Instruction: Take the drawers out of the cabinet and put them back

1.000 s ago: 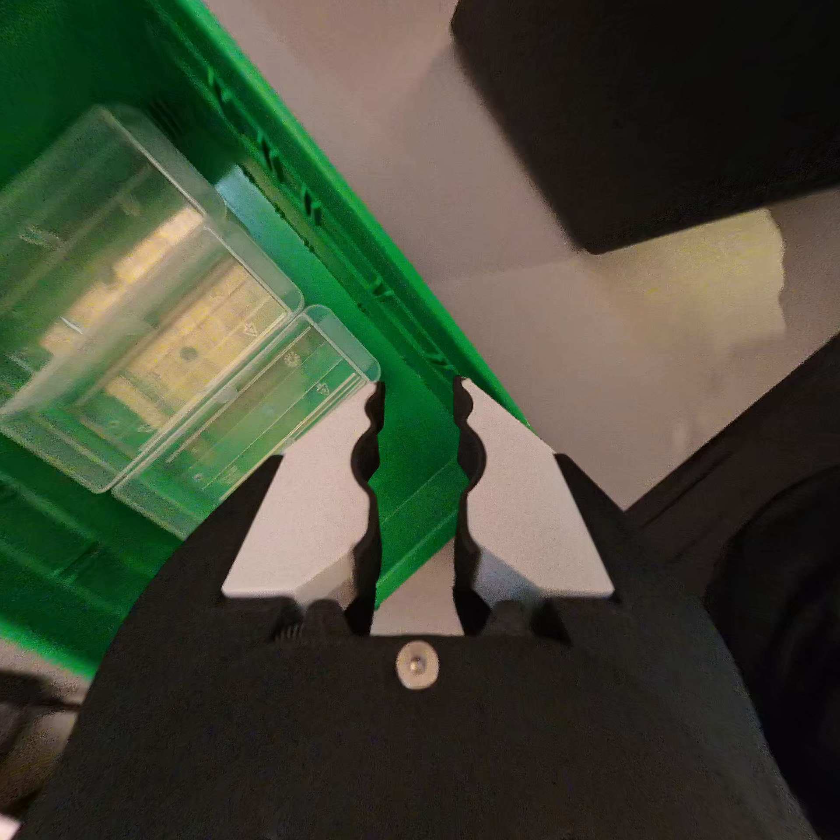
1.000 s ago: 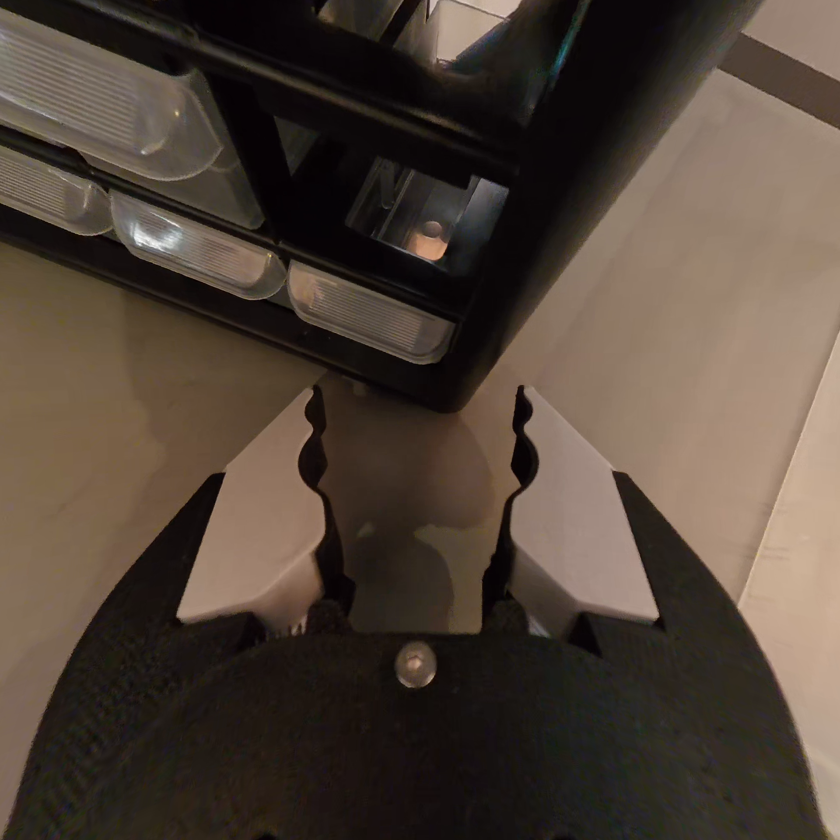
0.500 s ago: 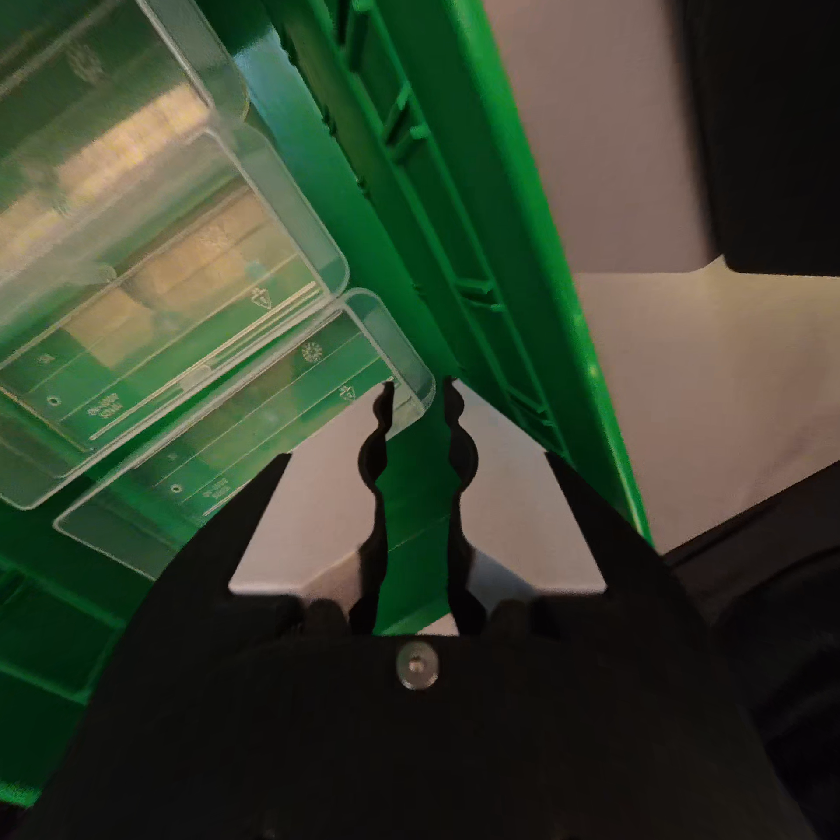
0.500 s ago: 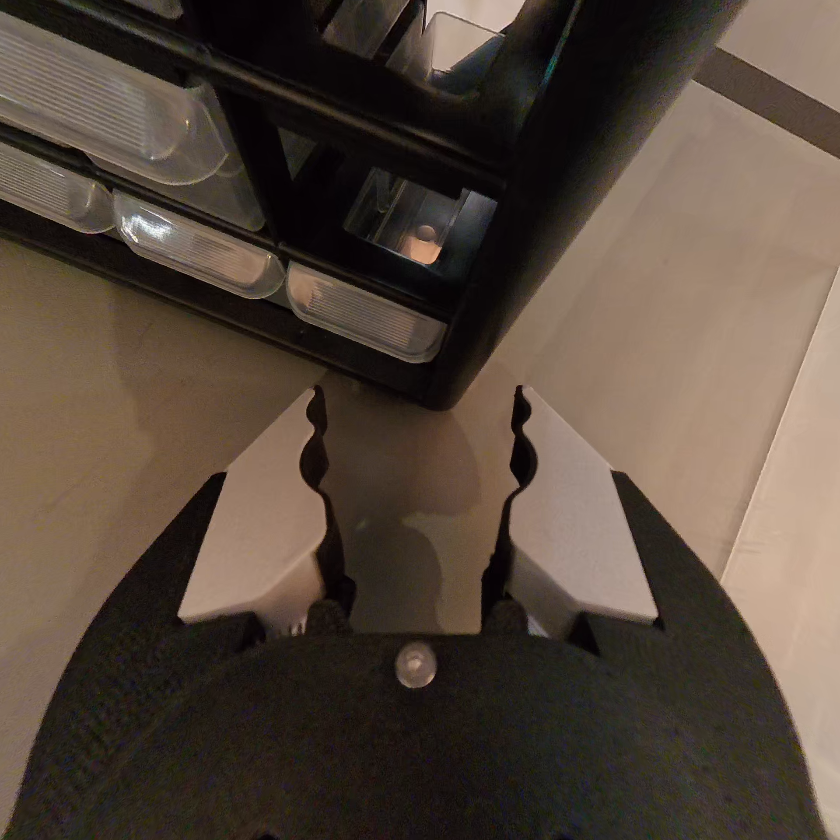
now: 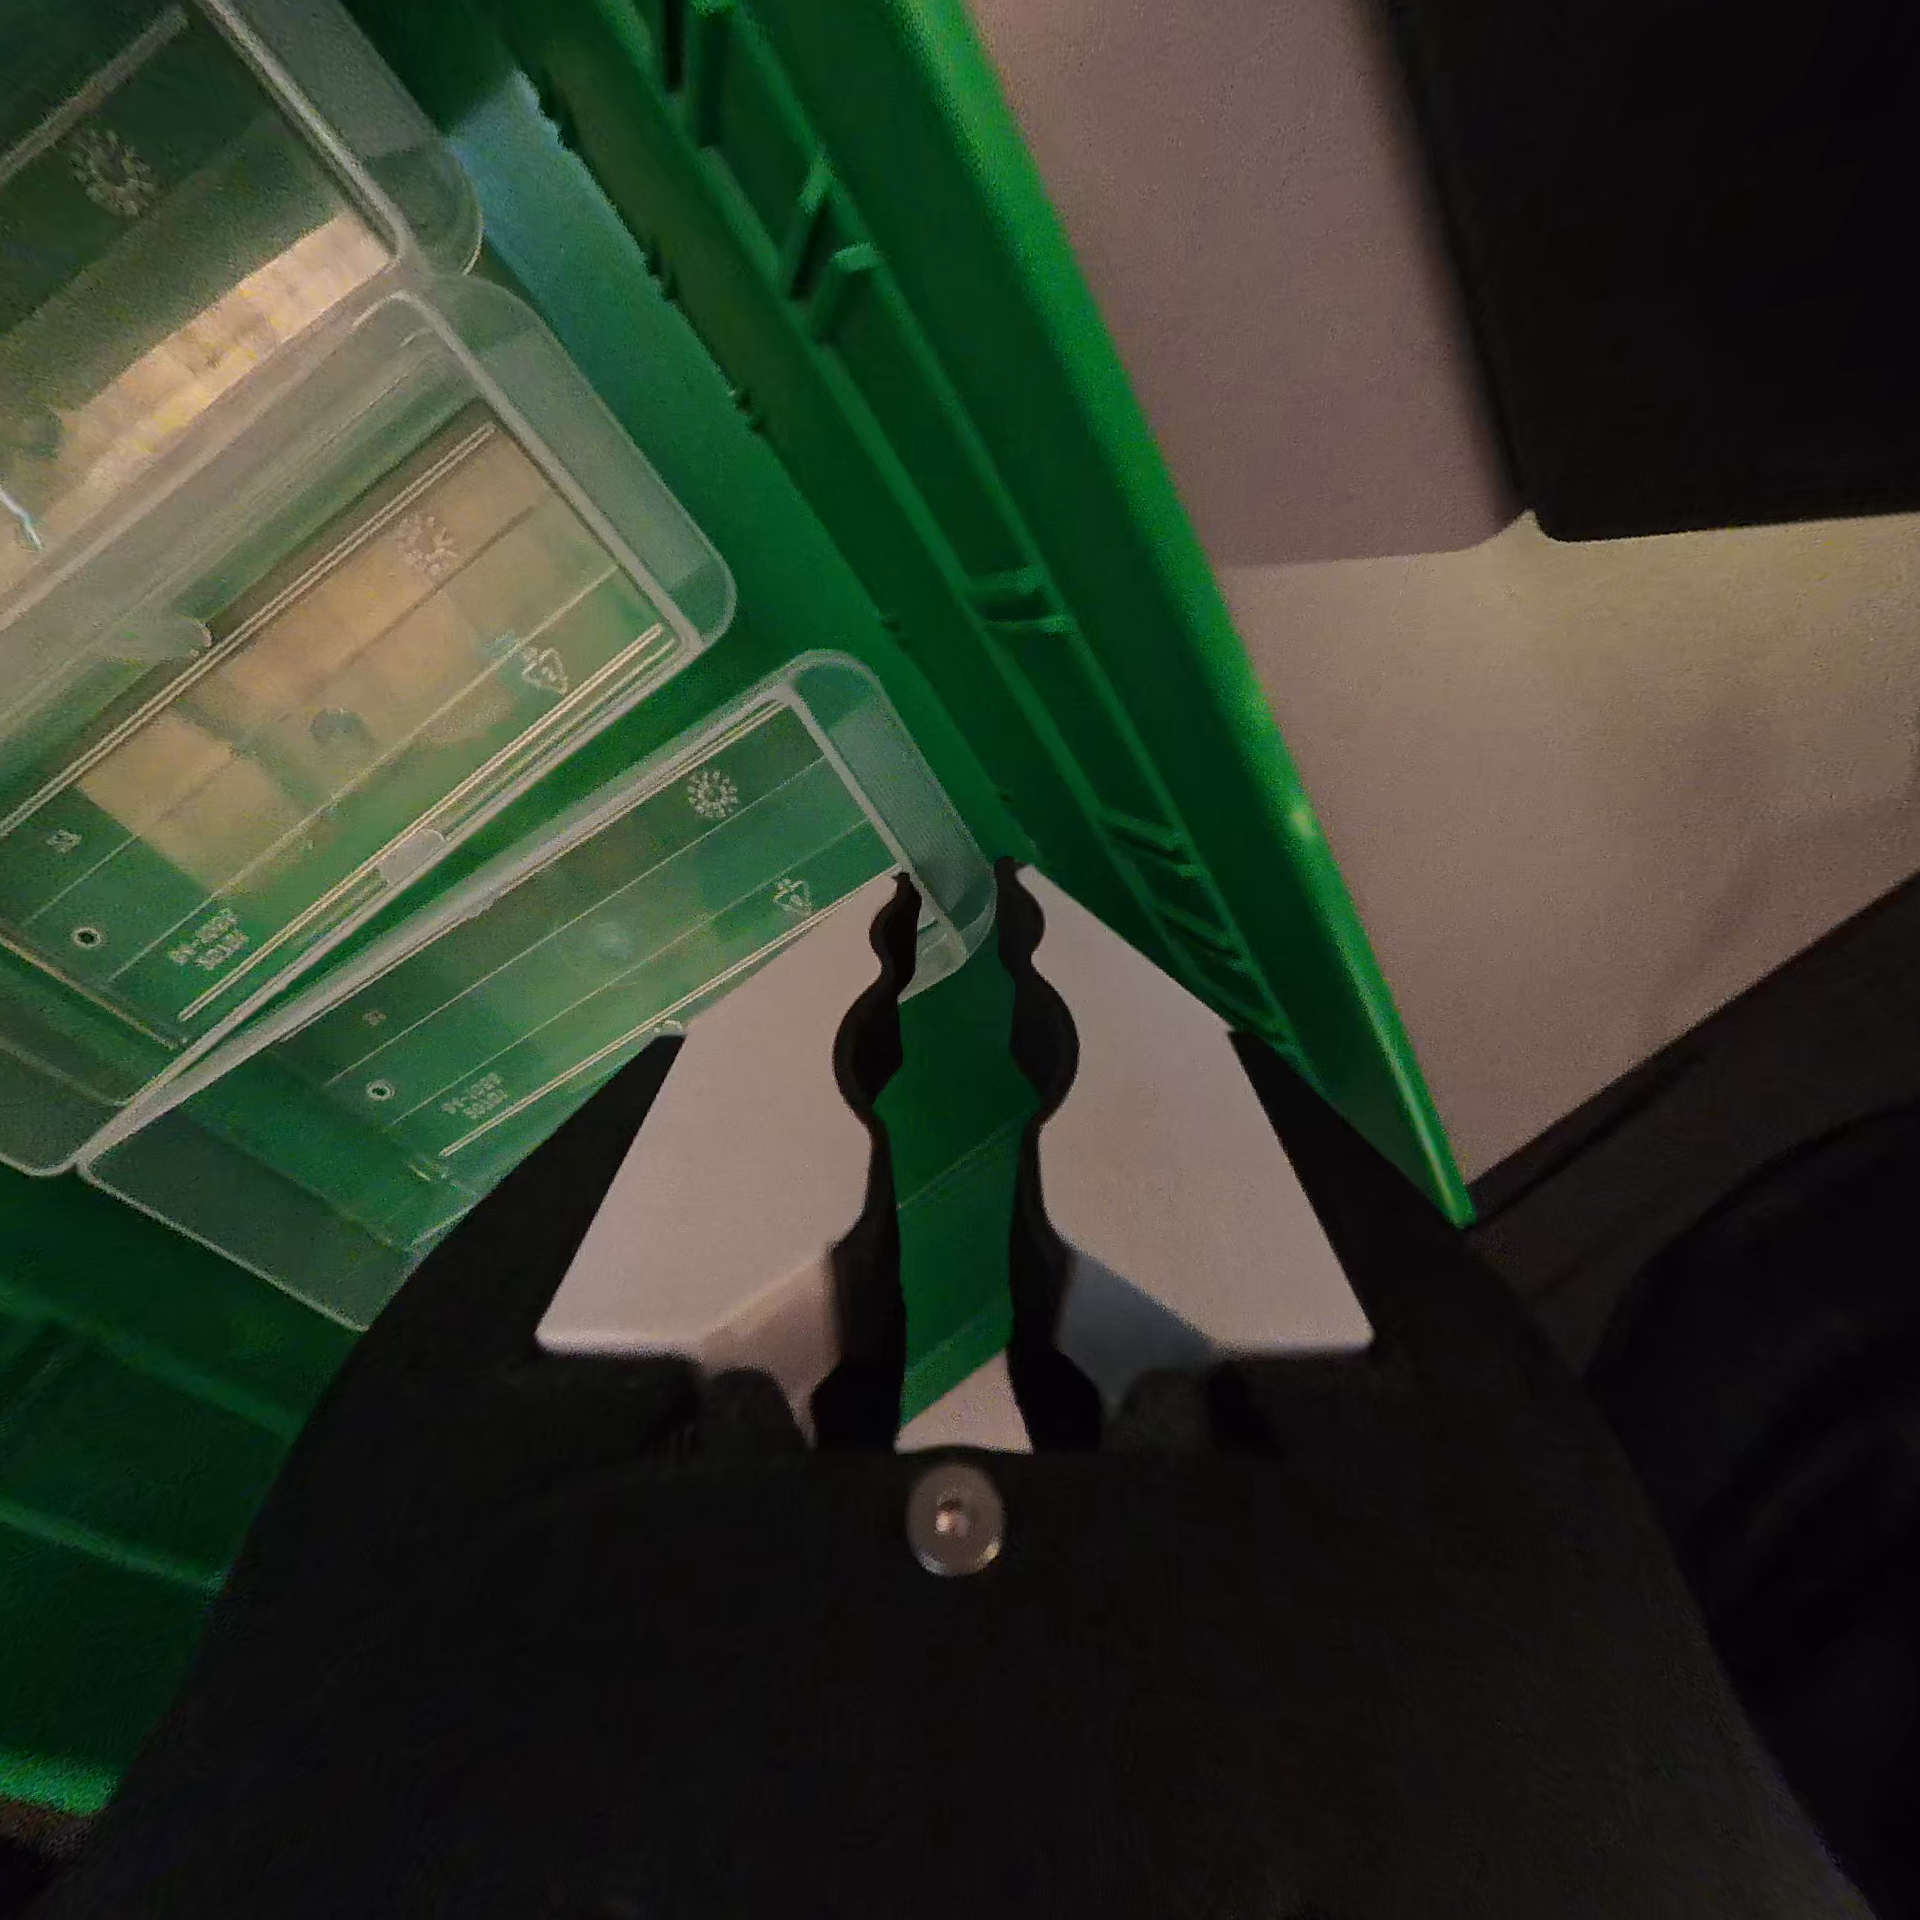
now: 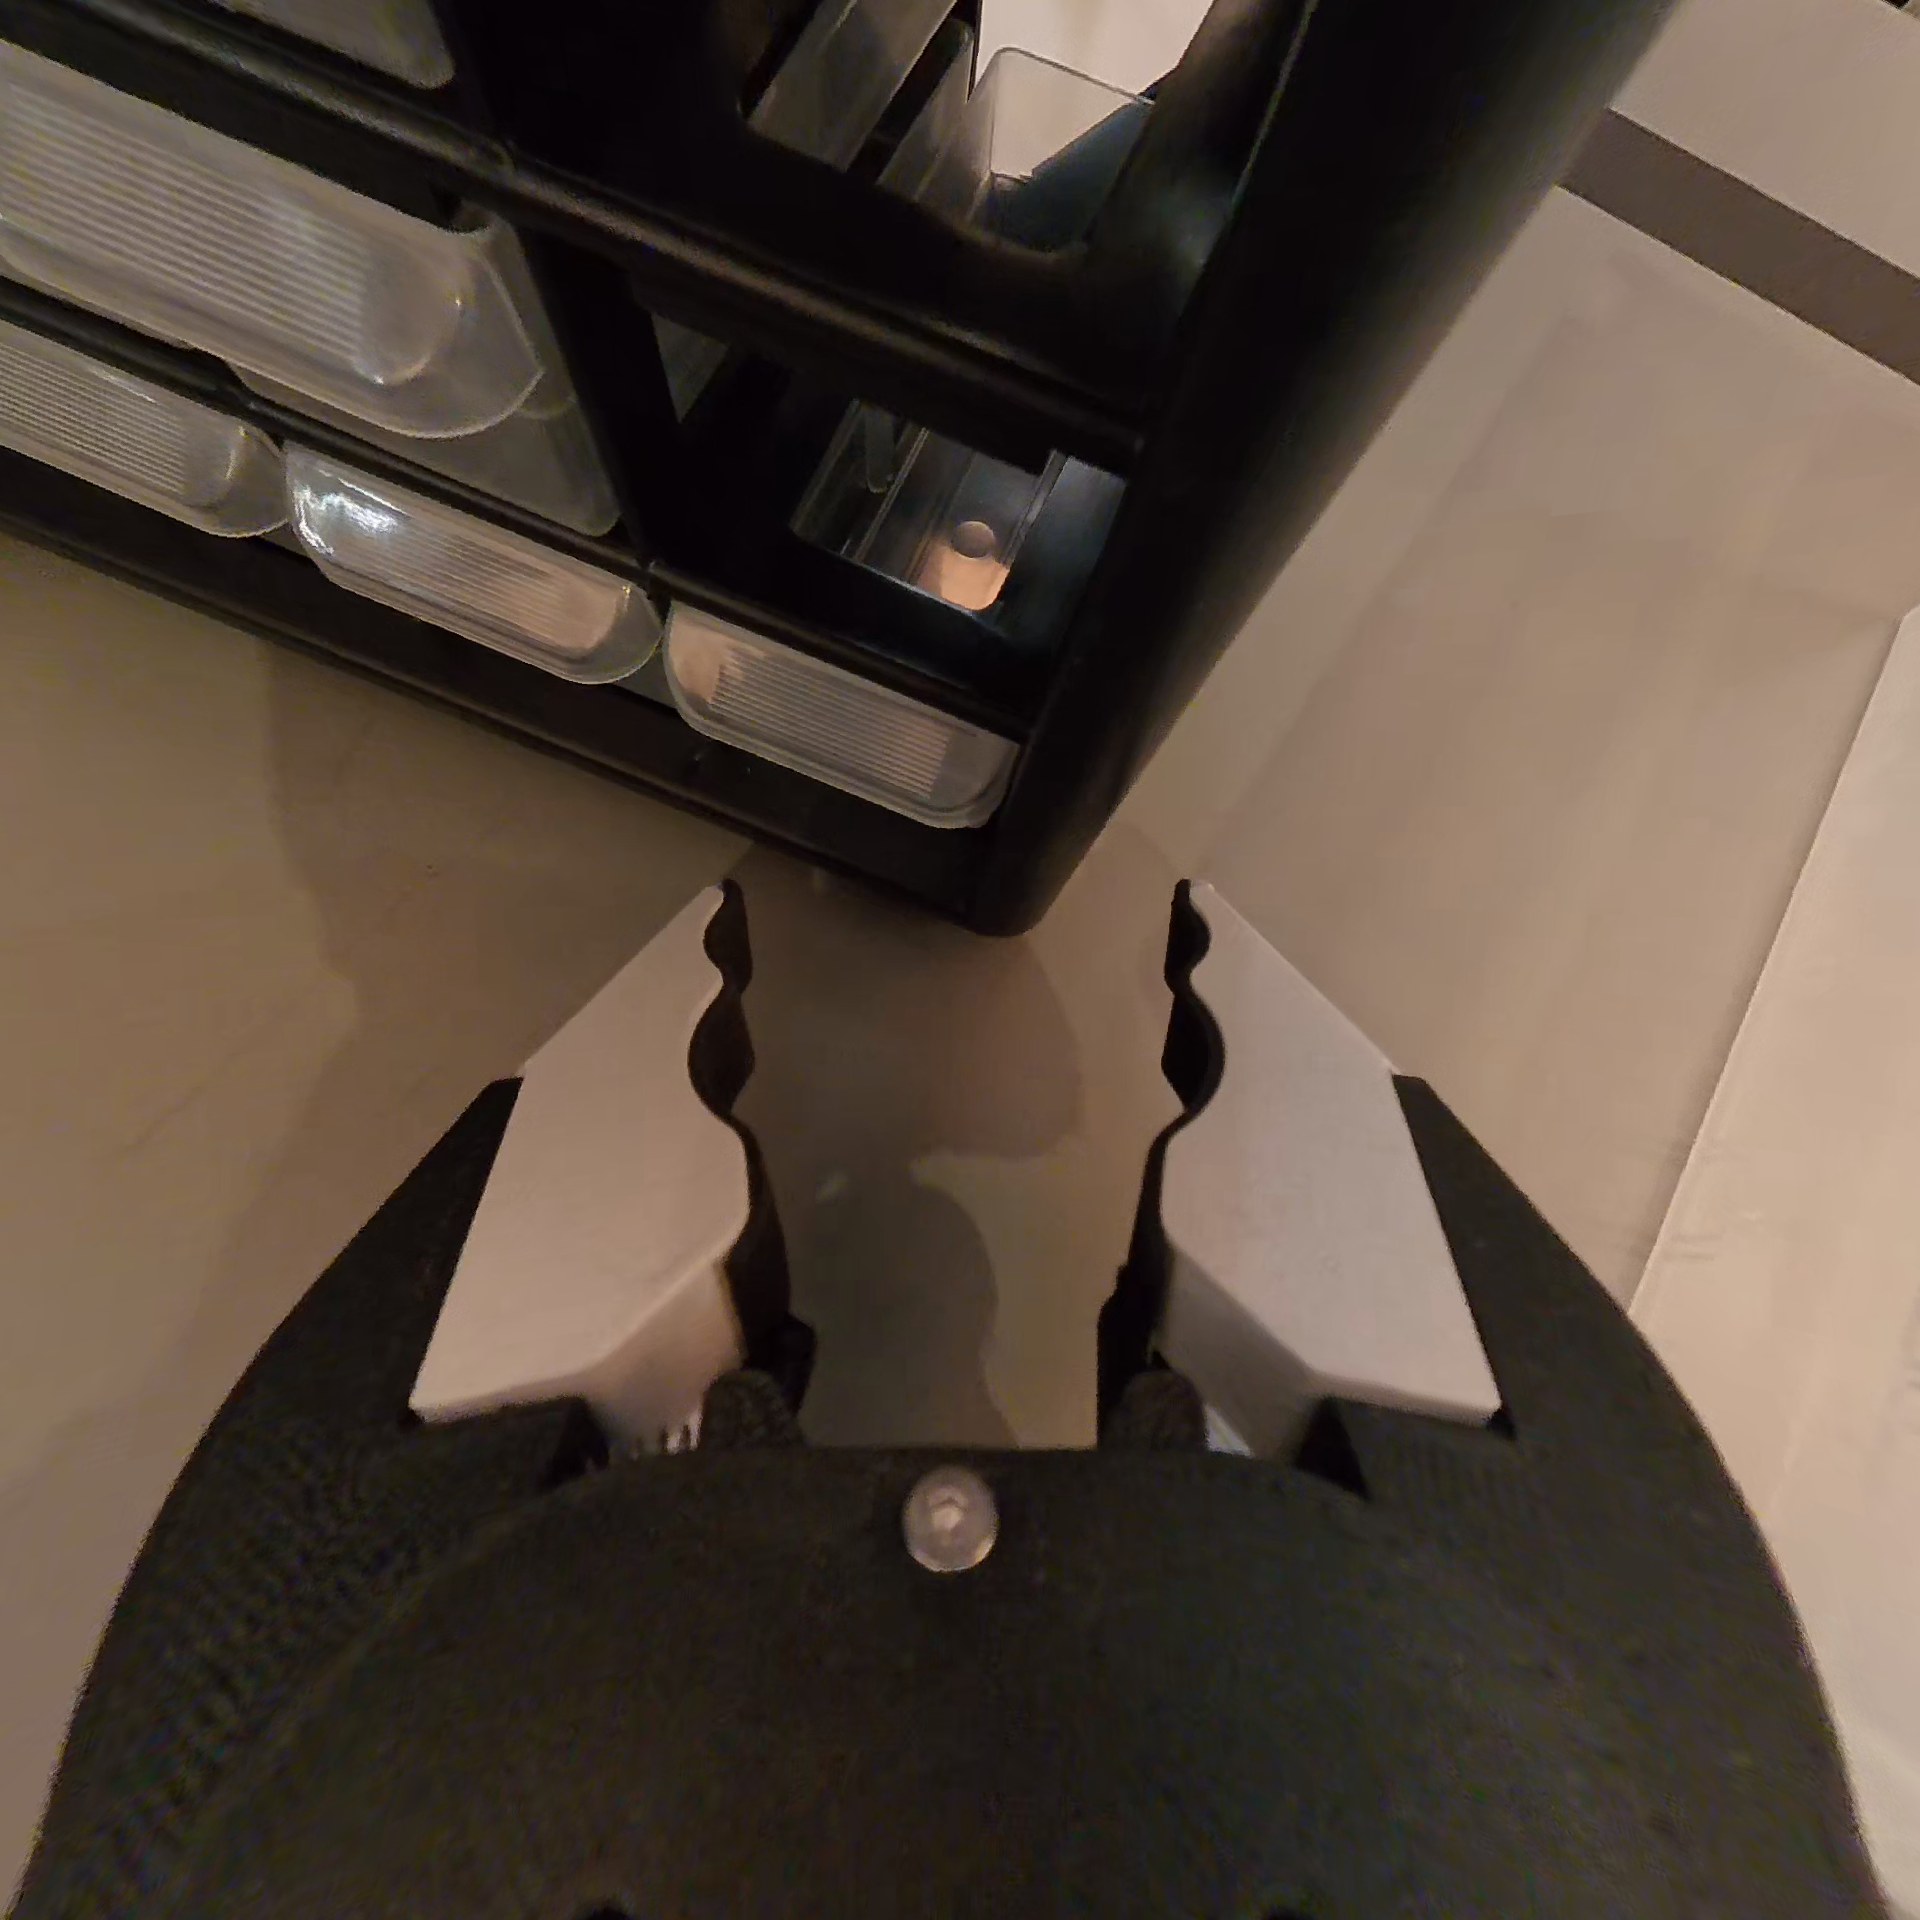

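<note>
Left jaws: my left gripper [image 5: 951,883] has its jaws nearly together, tips at the corner of the nearest clear plastic drawer [image 5: 582,966]; I cannot tell whether they pinch its wall or only frame it.
Drawers out: two clear drawers lie in the green plastic crate [image 5: 935,436], the second clear drawer [image 5: 343,644] beside the nearest and farther from the crate's ribbed wall.
What changed: a second ago my left jaws stood wider and off the drawer corner, over the crate floor; they have since swung in and narrowed onto it.
Meaning: I judge this the start of a pick-up, to carry a drawer back to the cabinet.
Right jaws: my right gripper [image 6: 951,904] hangs wide apart and empty over the pale desk [image 6: 260,935], hardly moved over that second.
Cabinet: the black plastic drawer cabinet [image 6: 1195,520] stands on the desk just ahead, its near corner between my right fingertips; one lower right slot [image 6: 935,530] gapes empty, ribbed clear drawer fronts [image 6: 831,717] shut below.
</note>
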`<state>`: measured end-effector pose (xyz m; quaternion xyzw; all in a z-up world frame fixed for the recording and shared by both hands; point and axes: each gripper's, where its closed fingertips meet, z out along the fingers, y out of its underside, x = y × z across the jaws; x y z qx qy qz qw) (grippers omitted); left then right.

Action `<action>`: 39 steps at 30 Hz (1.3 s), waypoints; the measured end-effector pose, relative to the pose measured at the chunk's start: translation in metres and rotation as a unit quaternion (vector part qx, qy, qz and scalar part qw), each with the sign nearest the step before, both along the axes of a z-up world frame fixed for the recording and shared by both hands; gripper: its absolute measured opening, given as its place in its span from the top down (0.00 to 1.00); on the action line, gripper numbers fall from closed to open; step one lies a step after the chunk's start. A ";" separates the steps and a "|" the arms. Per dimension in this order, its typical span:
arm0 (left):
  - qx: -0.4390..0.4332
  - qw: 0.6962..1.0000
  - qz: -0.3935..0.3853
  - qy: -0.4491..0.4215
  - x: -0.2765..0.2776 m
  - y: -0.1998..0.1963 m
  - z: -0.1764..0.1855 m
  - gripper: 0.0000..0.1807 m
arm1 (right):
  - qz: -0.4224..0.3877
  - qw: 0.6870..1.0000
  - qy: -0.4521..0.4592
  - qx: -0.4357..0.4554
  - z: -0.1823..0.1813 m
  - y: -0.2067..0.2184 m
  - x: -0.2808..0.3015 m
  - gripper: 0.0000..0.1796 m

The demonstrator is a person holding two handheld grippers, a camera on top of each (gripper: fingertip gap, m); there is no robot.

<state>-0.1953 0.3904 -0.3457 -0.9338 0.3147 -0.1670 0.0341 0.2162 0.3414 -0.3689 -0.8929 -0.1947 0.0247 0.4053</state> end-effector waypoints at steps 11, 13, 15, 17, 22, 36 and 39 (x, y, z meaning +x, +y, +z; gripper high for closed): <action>0.109 0.987 -0.096 -0.073 0.041 -0.037 0.129 0.93 | 0.015 1.000 -0.007 0.006 0.016 -0.008 -0.001 0.57; 0.122 0.978 -0.146 -0.086 0.063 -0.060 0.151 0.93 | 0.023 1.000 -0.011 0.015 0.025 -0.012 -0.002 0.57; 0.129 0.963 -0.212 -0.101 0.090 -0.091 0.169 0.93 | 0.024 0.999 -0.011 0.025 0.037 -0.015 -0.001 0.57; 0.126 0.945 -0.279 -0.112 0.117 -0.124 0.178 0.93 | 0.023 0.999 0.005 0.036 0.049 -0.017 -0.002 0.58; 0.046 0.894 -0.425 -0.134 0.181 -0.208 0.159 0.93 | 0.029 0.998 0.023 0.049 0.065 -0.035 -0.002 0.60; -0.056 0.903 -0.411 -0.112 0.290 -0.243 0.021 0.93 | 0.111 0.991 0.074 0.008 0.065 -0.097 -0.048 0.58; -0.055 0.910 -0.387 -0.142 0.305 -0.238 0.014 0.93 | 0.131 0.988 0.074 -0.044 0.047 -0.116 -0.060 0.54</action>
